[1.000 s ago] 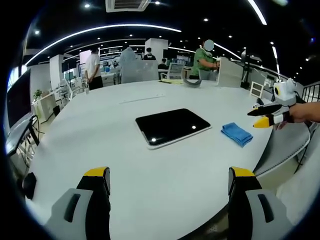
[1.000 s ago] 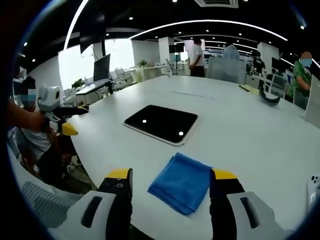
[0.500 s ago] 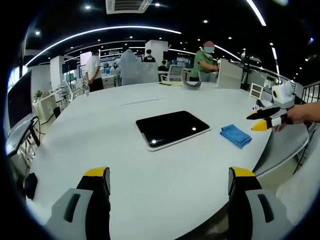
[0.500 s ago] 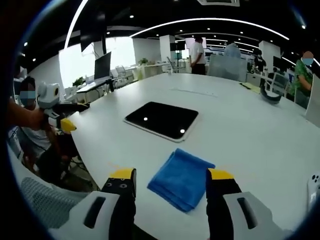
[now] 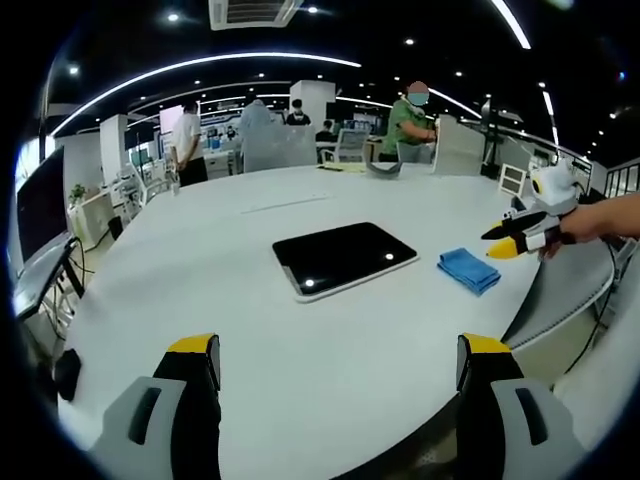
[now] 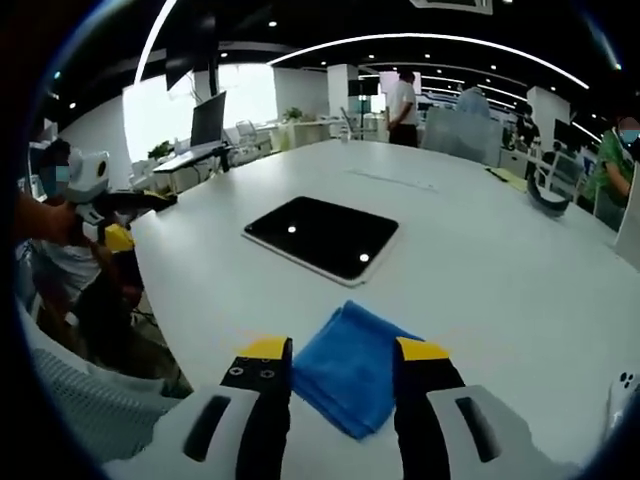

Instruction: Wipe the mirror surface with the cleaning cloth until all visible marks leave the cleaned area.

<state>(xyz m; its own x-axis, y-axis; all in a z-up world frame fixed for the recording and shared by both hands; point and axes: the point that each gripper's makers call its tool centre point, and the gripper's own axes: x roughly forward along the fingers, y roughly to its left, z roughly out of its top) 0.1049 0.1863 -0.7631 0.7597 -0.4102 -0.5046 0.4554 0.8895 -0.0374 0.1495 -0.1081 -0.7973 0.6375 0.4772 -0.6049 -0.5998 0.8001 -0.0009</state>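
Note:
The mirror, a dark rectangular slab with a pale rim, lies flat in the middle of the white table; it shows again in the right gripper view. The folded blue cleaning cloth lies to its right. My right gripper hovers low over the cloth, jaws open with the cloth's near edge between them, not pinched. That gripper also comes in from the right in the left gripper view. My left gripper is open over the table's near edge, holding nothing, and appears at the left in the right gripper view.
Several people stand or sit at desks behind the table. A grey headset and a thin strip lie on the far side. A white device sits at the right edge. The table's curved edge drops off beside both grippers.
My right gripper has come down closer over the cloth and its jaws have narrowed somewhat. In the left gripper view it has shifted slightly inward toward the cloth. Mirror and cloth lie as before.

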